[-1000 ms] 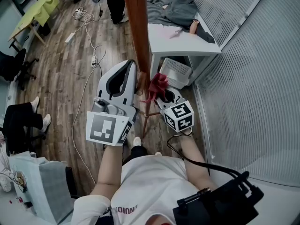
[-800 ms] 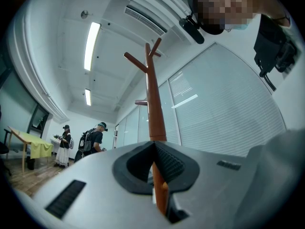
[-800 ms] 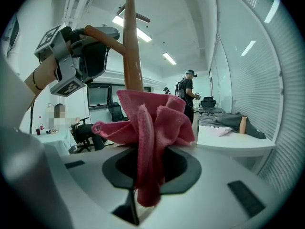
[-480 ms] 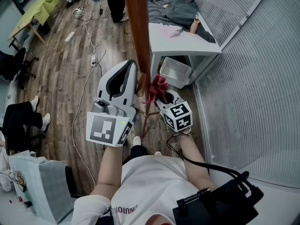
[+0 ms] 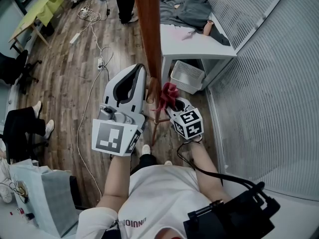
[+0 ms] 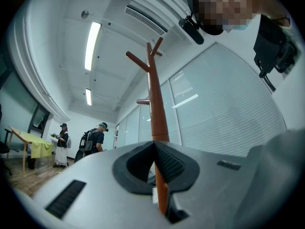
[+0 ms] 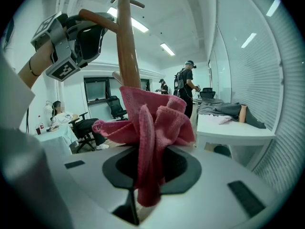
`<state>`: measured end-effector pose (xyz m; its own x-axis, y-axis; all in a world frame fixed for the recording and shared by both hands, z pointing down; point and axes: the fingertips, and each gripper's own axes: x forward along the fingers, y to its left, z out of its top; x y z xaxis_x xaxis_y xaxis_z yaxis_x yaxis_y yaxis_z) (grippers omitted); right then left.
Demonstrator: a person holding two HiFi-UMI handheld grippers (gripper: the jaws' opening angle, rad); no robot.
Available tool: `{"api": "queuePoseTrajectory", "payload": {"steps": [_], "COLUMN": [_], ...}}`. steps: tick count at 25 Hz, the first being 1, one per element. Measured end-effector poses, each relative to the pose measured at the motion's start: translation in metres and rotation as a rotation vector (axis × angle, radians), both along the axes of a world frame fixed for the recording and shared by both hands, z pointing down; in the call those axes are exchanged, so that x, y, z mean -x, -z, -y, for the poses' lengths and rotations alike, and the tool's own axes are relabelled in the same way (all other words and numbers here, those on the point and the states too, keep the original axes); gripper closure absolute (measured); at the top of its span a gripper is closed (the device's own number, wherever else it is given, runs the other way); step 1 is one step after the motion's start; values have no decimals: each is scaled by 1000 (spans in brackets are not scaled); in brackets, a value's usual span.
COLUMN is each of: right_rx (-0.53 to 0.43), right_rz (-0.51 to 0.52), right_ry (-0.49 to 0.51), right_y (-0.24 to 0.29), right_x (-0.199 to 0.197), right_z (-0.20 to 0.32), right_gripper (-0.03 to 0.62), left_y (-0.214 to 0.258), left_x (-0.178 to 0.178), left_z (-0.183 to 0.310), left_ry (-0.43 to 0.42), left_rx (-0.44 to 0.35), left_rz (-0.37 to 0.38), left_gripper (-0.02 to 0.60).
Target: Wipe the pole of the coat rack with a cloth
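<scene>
Plank floor [image 5: 55,78] of an office, white worktop [image 5: 197,46] at upper right of head view. Clamping left tongs [image 6: 153,149] fully closed on a side peg [image 7: 101,20] of the coat rack, upper left of right gripper view. Pinching bunched pink cloth [image 7: 152,123] in closed right tongs [image 5: 172,102], centre frame, just beside the brown pole [image 5: 149,29]; contact not confirmable. Judging pole rigid, smooth, tall, probably tippy: bracing at the peg looking sensible. Judging cloth light, limp, grippy; holding at its gathered middle, leaving loose folds forward for rubbing. Expecting slippage from tongs under hard drag.
</scene>
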<state>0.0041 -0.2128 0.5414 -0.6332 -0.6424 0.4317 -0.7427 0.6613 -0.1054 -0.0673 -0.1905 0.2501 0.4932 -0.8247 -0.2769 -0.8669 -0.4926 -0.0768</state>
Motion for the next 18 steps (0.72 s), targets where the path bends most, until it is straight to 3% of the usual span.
{"api": "queuePoseTrajectory", "payload": {"steps": [18], "right_rx": [52], "right_rz": [-56], "right_ry": [-5], "right_y": [-22], "right_x": [1], "right_z": [-1], "right_gripper": [499], "left_y": [2], "left_x": [6], "left_z": [3], "left_ry": [0], "left_rx": [7], "left_rz": [1], "left_gripper": [568]}}
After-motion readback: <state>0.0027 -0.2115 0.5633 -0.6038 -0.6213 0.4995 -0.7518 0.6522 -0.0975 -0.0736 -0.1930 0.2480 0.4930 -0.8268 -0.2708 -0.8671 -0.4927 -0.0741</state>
